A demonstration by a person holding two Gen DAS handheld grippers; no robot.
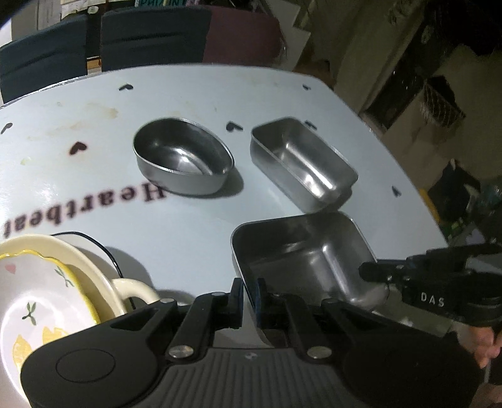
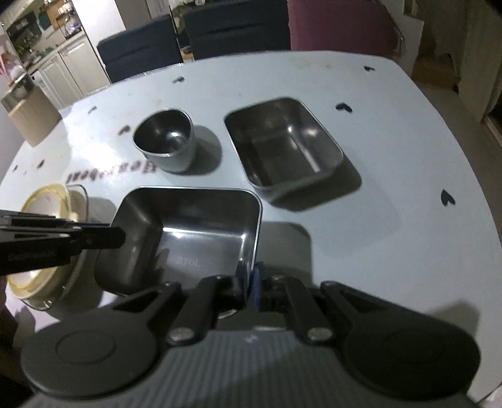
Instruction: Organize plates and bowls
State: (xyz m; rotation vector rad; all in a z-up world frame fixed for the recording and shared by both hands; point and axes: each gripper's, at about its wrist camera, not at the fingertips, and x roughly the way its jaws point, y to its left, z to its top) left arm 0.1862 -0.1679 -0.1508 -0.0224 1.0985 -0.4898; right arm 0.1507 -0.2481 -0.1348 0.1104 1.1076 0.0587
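Observation:
A large square steel container [image 1: 301, 260] [image 2: 188, 238] is held above the table by both grippers. My left gripper [image 1: 249, 298] is shut on its near-left wall; it shows in the right wrist view [image 2: 116, 238] at the container's left rim. My right gripper [image 2: 249, 292] is shut on its right wall; it shows in the left wrist view [image 1: 370, 273]. A rectangular steel container [image 1: 301, 163] [image 2: 282, 144] and an oval steel bowl [image 1: 183, 157] [image 2: 166, 144] stand on the table beyond. Stacked ceramic plates and bowls [image 1: 47, 282] [image 2: 50, 201] sit at the left.
The light blue table [image 1: 188, 232] [image 2: 408, 188] carries heart prints and the word "Heartbeat". Dark blue and maroon chairs [image 1: 150, 34] [image 2: 238, 28] stand at the far edge. The table's right edge drops off to the floor and clutter.

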